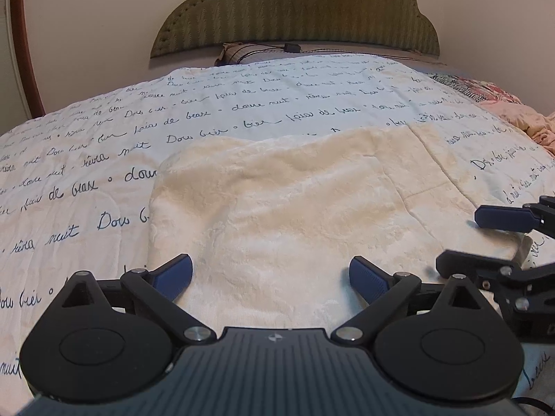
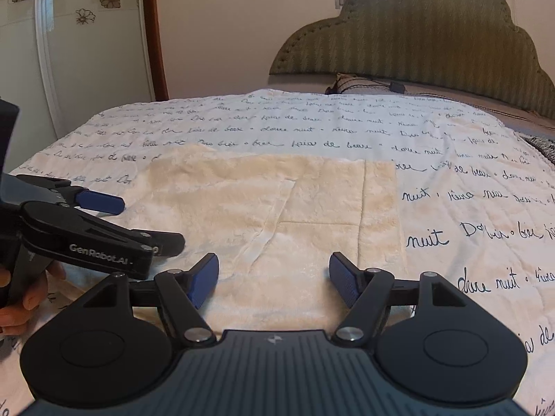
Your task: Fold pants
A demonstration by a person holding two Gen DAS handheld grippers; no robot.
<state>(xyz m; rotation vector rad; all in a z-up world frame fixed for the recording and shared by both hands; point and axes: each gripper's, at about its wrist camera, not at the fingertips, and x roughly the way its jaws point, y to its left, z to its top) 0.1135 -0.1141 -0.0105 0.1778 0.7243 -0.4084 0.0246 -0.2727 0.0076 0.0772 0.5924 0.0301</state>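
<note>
Cream plush pants point(image 1: 295, 201) lie flat in a folded rectangle on the bed; they also show in the right wrist view point(image 2: 277, 215). My left gripper point(image 1: 270, 277) is open and empty, low over the near edge of the pants. My right gripper point(image 2: 274, 277) is open and empty over the near edge too. The right gripper shows at the right of the left wrist view point(image 1: 485, 239), open beside the pants' right edge. The left gripper shows at the left of the right wrist view point(image 2: 138, 222), open by the pants' left edge.
A white quilt with dark script writing point(image 1: 104, 159) covers the bed. A green padded headboard point(image 1: 298, 10) and a pillow point(image 1: 242, 52) are at the far end. Pink bedding point(image 1: 513, 111) lies at the right. A wardrobe door point(image 2: 69, 52) stands at the left.
</note>
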